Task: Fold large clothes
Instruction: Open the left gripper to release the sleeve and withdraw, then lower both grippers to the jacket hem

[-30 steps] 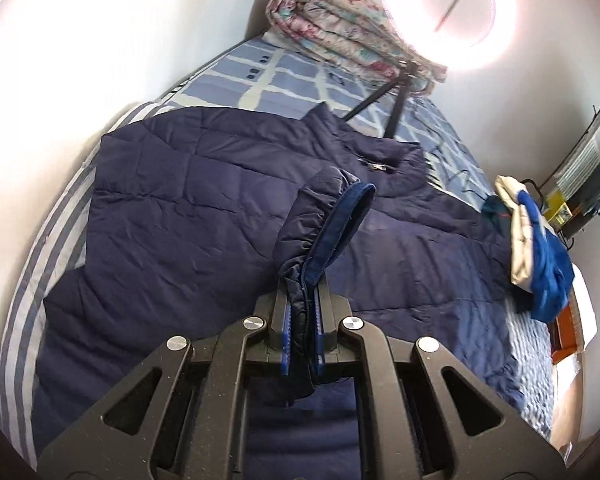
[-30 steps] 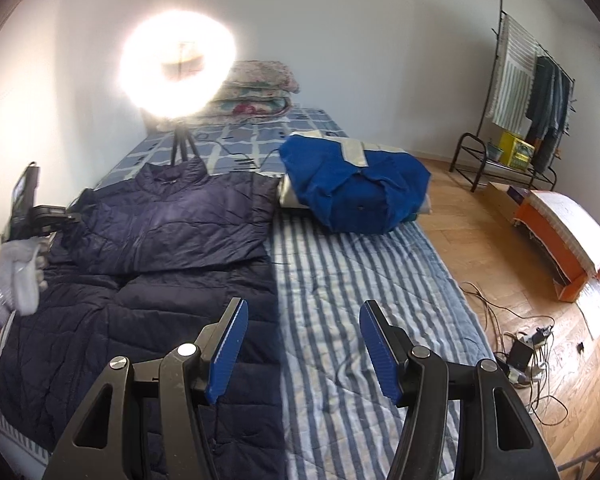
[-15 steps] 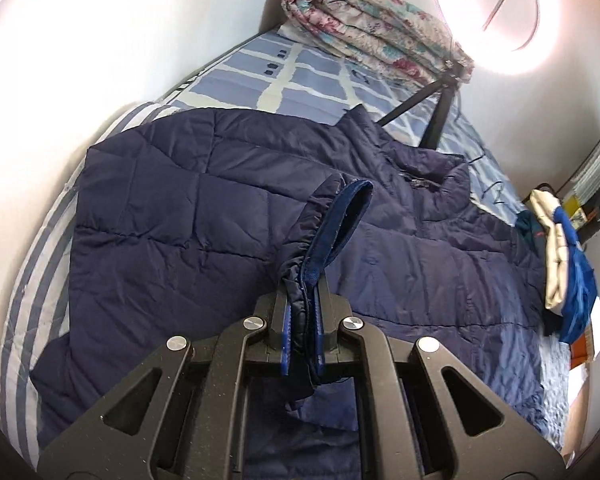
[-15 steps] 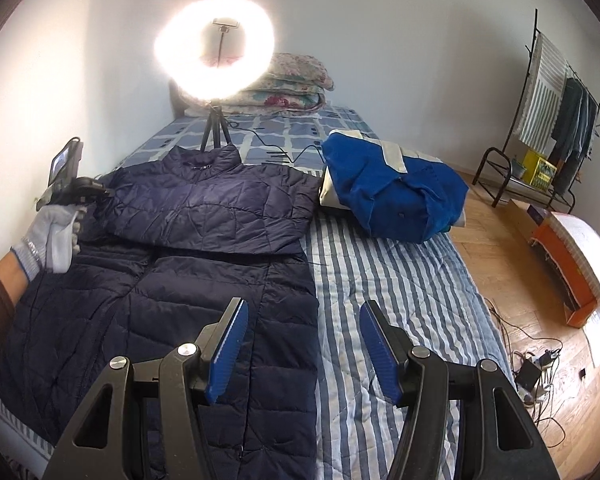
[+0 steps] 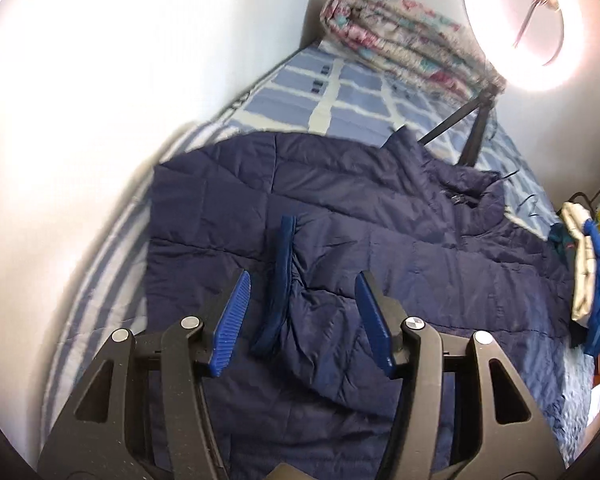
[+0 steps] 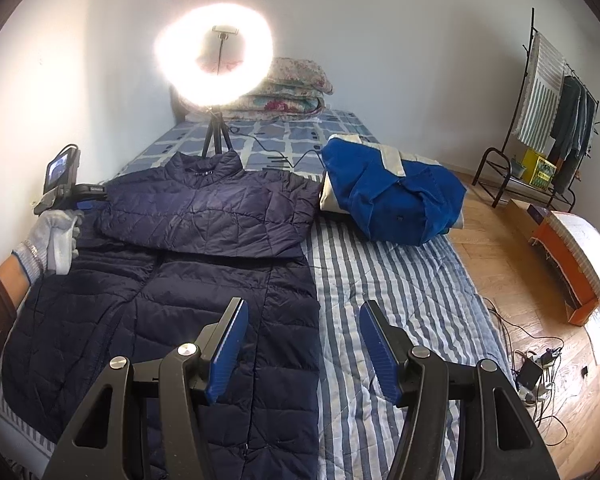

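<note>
left tool (image 5: 300, 304): jaws opening, blue-lined sleeve cuff (image 5: 278, 280) lying loose between them, pads clear of it | right tool (image 6: 302, 344): jaws apart, empty, above jacket hem | navy quilted puffer jacket (image 6: 204, 248): spread on striped bed (image 6: 384, 280), beside folded blue garment (image 6: 388, 196)

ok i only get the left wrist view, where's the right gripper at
observer: the right gripper is open with nothing between its pads. It hangs over the navy jacket where its edge meets the striped sheet.
operator: any sleeve sticking out on that side
observer: none that shows; that side of the jacket ends in a straight edge.
operator: and the bottom part
observer: it lies flat and unfolded, running toward the right gripper.
</note>
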